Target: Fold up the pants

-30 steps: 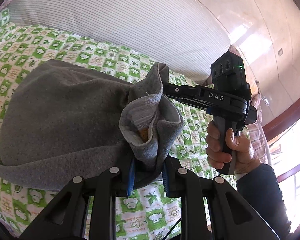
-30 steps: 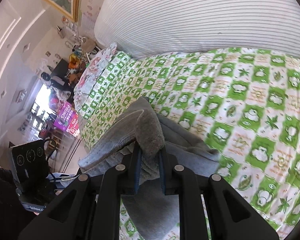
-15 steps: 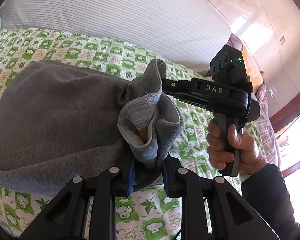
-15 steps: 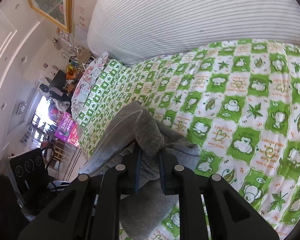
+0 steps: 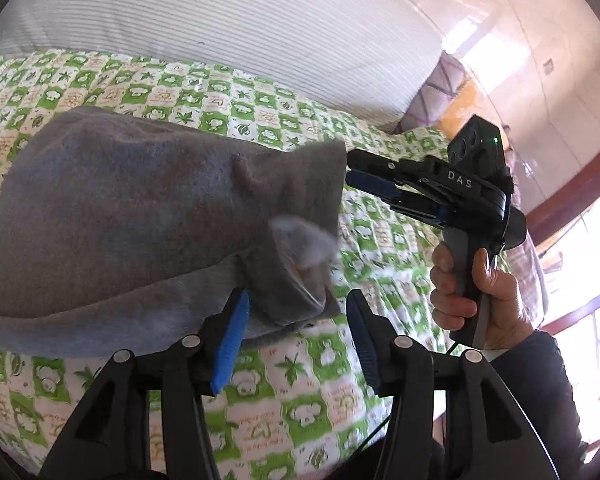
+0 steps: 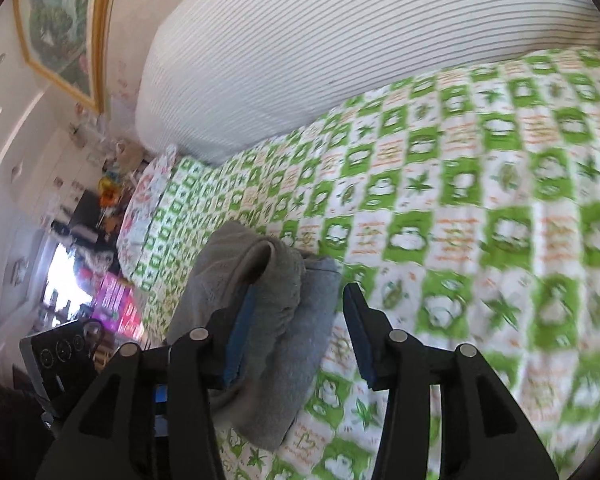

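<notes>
Two hand-held grippers were in view over a bed covered by a green-and-white checked sheet (image 5: pixel 284 400). The grey pants (image 5: pixel 140 216) lay on that sheet in a folded bundle, with a striped white bolster (image 5: pixel 220 20) at the far side of the bed.

In the left wrist view, the left gripper (image 5: pixel 296 340) sat at the near edge of the bundle. Its jaws were opening; a bunched corner of the pants stood between them, close against the left blue pad, while the right pad stood clear of the cloth. A blurred flap of the fabric hung just above that corner.

In the same view, the right gripper (image 5: pixel 350 168) reached in from the right, its tips just at the right edge of the pants. A hand (image 5: pixel 476 296) in a dark sleeve gripped its handle. Whether the tips touched the fabric could not be told from this view.

In the right wrist view, the right gripper (image 6: pixel 296 320) also had its jaws opening. A thick fold of the pants (image 6: pixel 268 320) lay between them, resting against the left pad; the right pad was apart from the cloth, with sheet showing in the gap. The body of the left gripper showed at the lower left corner of this view.

A framed picture (image 6: pixel 60 28) hung on the wall at the far left, above a cluttered area beside the bed. The sheet at the right of this view was blurred.
</notes>
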A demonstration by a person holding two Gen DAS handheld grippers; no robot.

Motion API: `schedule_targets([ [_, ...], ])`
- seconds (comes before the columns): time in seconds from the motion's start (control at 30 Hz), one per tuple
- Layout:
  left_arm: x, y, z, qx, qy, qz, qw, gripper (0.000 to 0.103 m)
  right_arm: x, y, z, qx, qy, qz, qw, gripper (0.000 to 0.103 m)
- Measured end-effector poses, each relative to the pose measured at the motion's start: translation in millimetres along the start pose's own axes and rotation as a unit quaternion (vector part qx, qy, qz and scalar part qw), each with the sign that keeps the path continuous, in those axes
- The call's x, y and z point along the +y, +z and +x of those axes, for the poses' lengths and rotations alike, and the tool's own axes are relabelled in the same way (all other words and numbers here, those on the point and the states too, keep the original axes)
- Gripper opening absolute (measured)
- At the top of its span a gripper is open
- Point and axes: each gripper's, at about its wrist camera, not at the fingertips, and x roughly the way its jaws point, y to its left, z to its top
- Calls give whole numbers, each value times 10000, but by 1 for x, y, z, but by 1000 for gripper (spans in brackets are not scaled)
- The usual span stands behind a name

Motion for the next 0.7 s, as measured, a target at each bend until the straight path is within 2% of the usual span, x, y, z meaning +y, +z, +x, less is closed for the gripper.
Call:
schedule_targets([
  [0.23, 21, -1, -37, -157, 12, 105, 9998, 55, 34, -32, -28, -375, -183, -16, 9991, 48],
  [0.47, 58, 25, -53, -256, 284, 88, 9992, 55, 71, -78, -29, -716, -454, 45, 9964, 48],
  [0.7, 59, 58, -24, 334, 407, 668, 9964, 56, 112, -105, -17, -848, -947, -310, 9914, 48],
])
